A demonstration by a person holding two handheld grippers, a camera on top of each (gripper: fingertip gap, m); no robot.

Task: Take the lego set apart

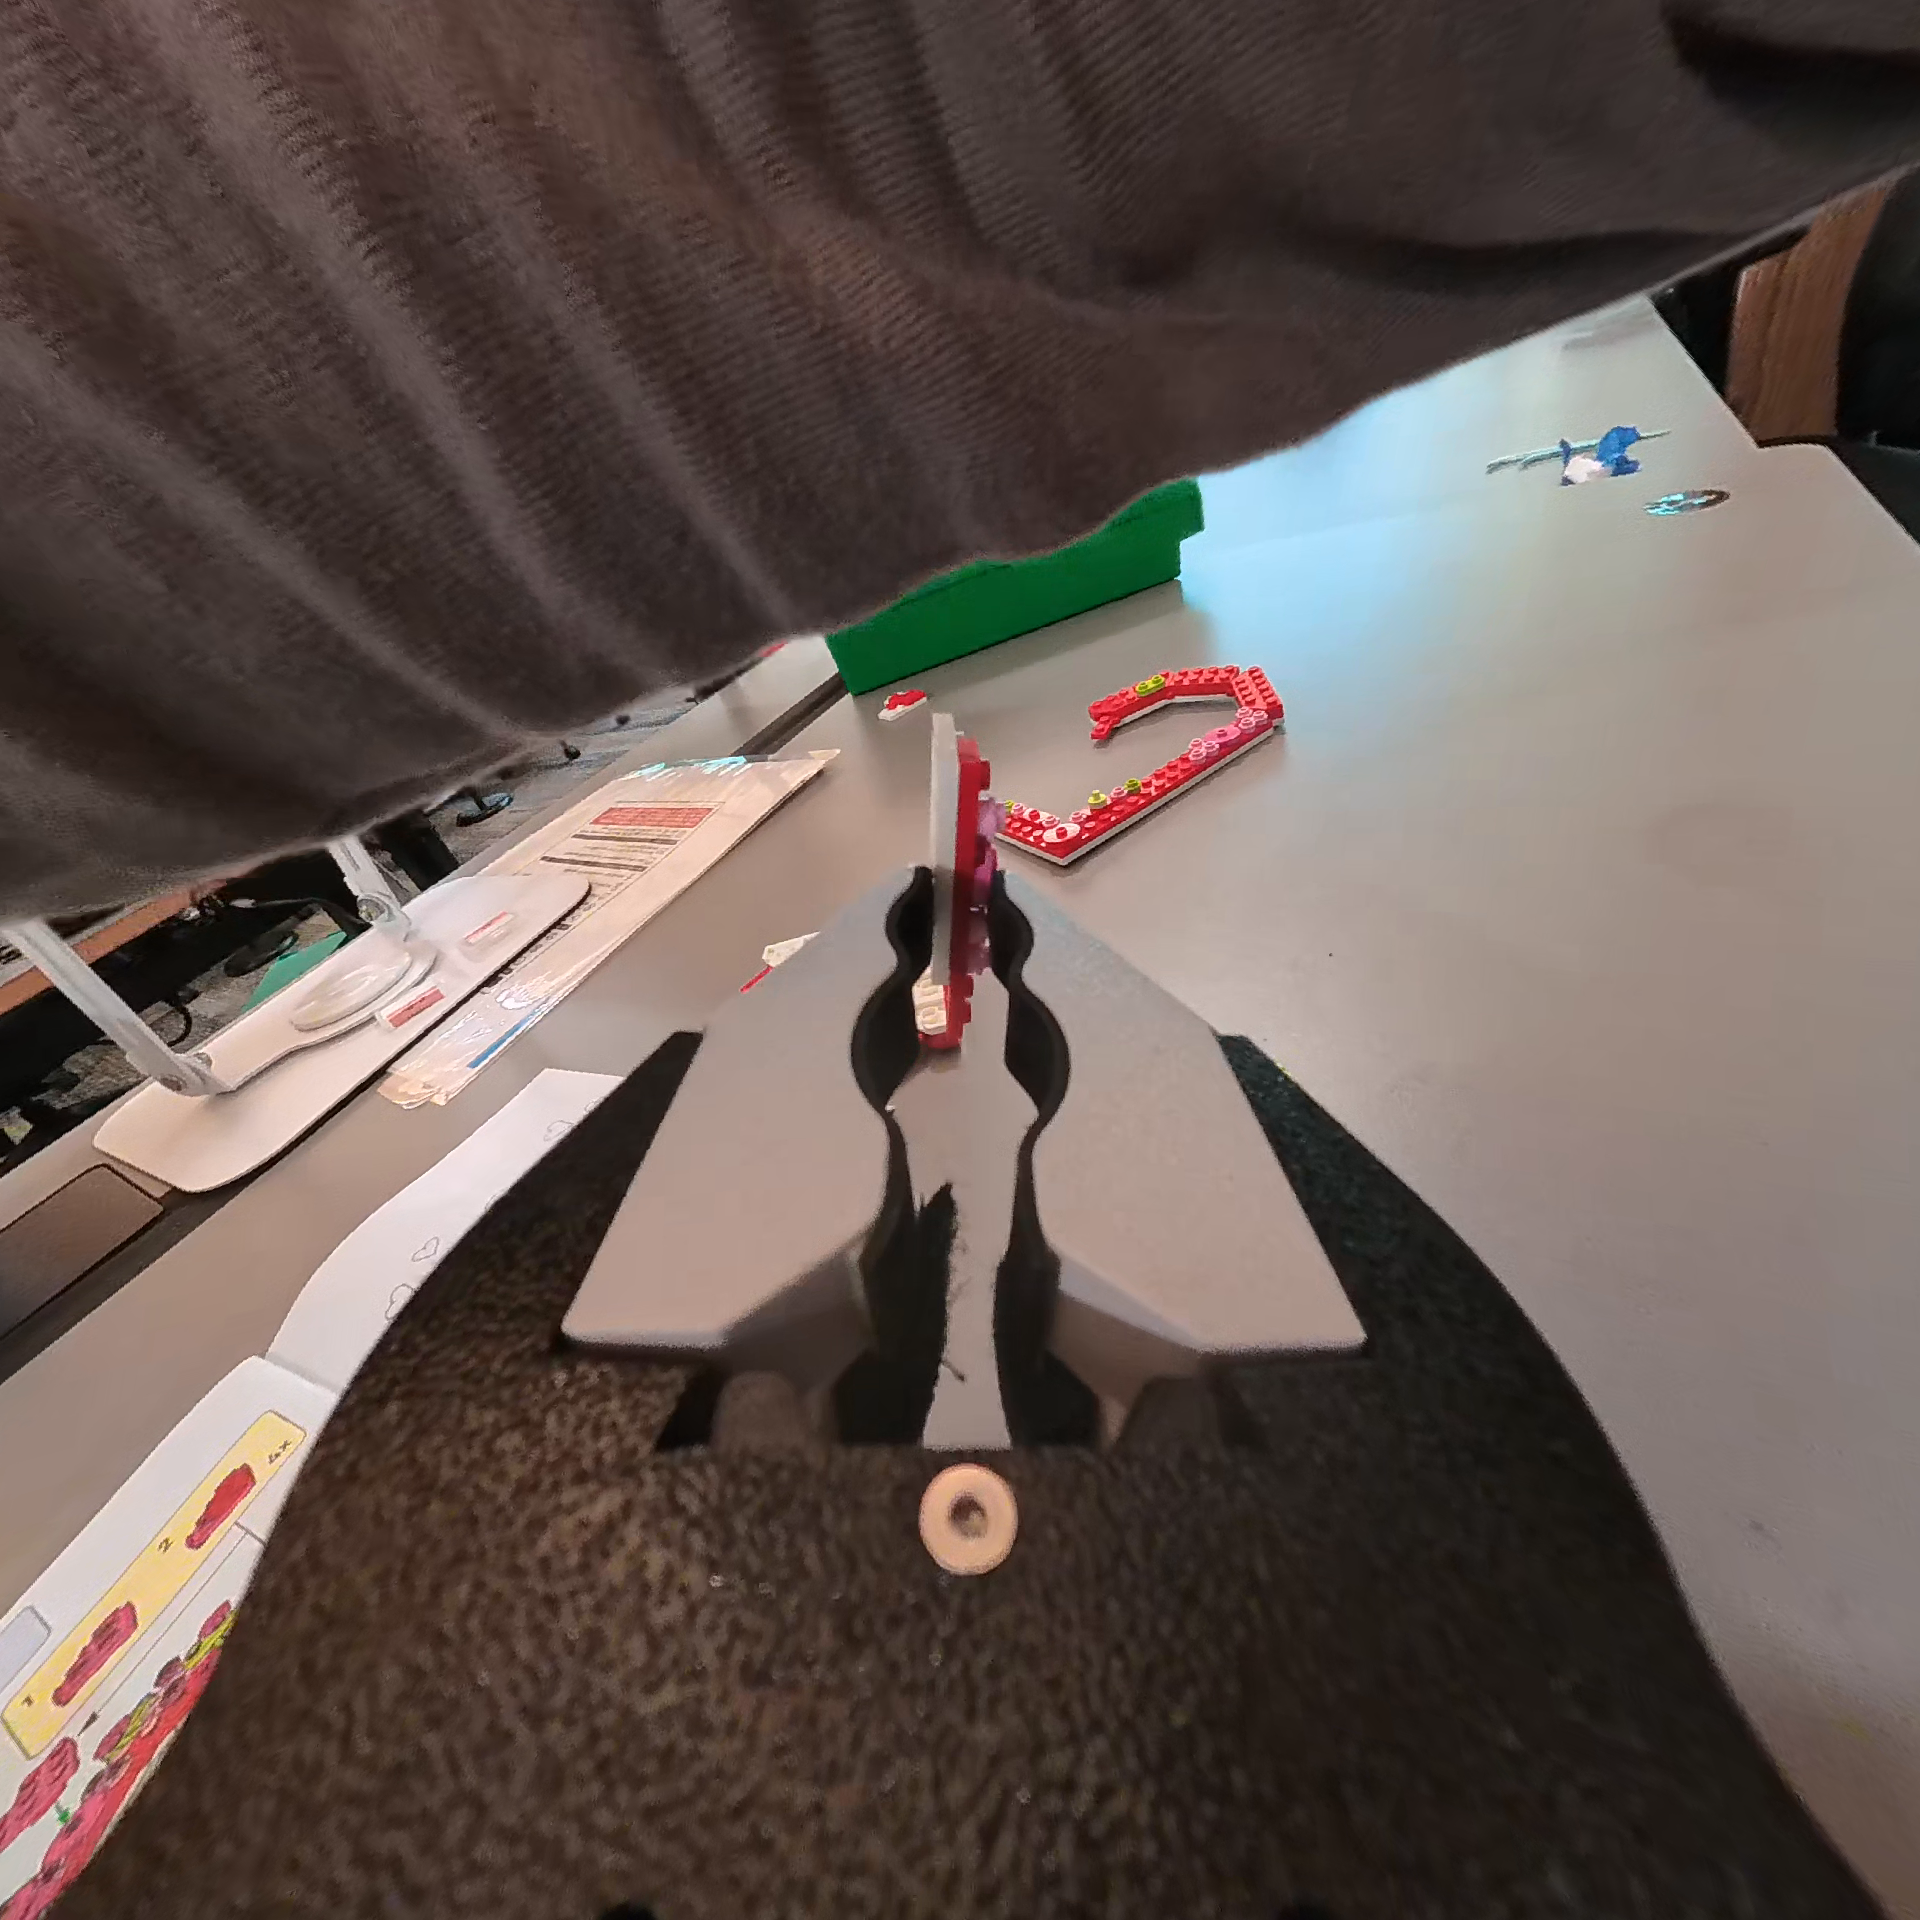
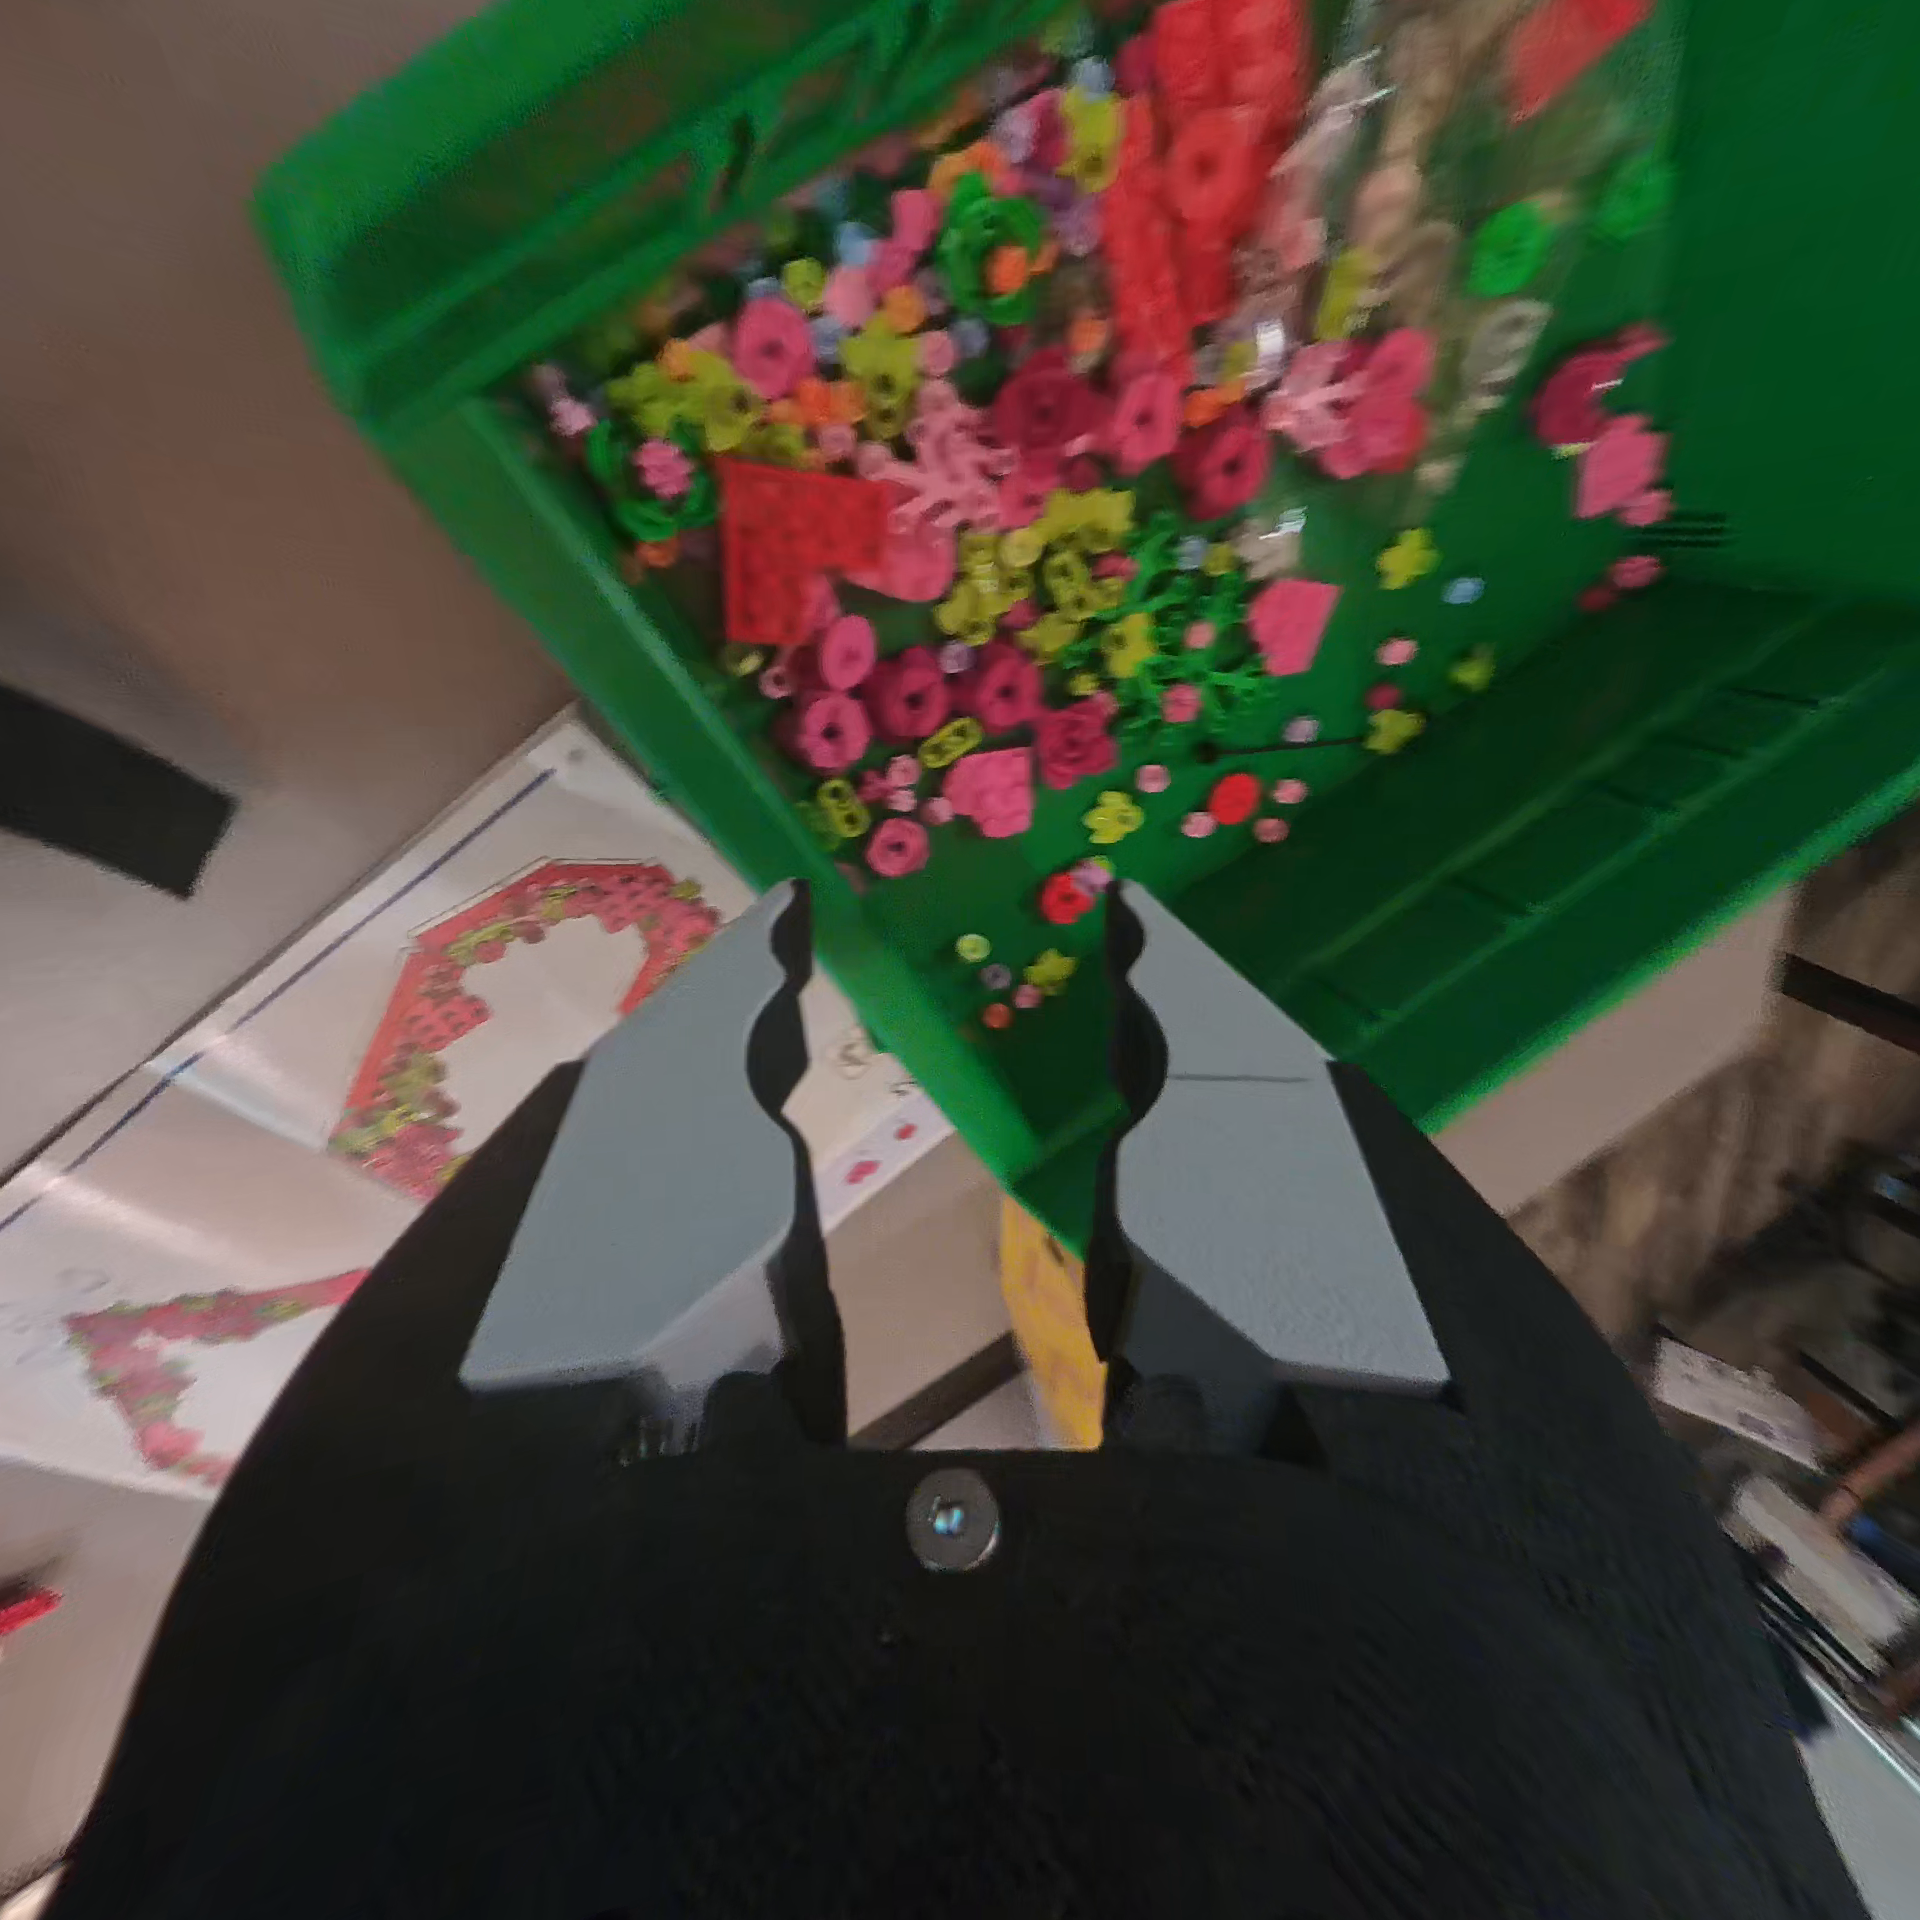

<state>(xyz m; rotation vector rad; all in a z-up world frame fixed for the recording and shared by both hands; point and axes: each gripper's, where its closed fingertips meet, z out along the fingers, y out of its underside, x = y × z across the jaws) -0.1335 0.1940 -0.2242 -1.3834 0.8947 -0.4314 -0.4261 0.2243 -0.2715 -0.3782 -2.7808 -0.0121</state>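
Lego set pieces lie in three places: a flat chunk pinched upright in the left hand-held gripper, a red curved frame section lying flat on the desk just beyond it, and a heap of loose parts in the green bin. The right hand-held gripper hangs over that bin with its jaws spread and nothing between them; a small red stud sits just past its tips, so it looks to have just dropped a part.

To do the next strip well, keep the left grip firm and low on the chunk so it cannot twist, bring the right one back, and nip a single small part at its edge, peeling with a slight rock rather than a straight pull.

The held chunk is a white plate faced with red plates and pink bits. The frame section is red, dotted with pink and yellow-green studs. A printed instruction sheet lies beside the bin.
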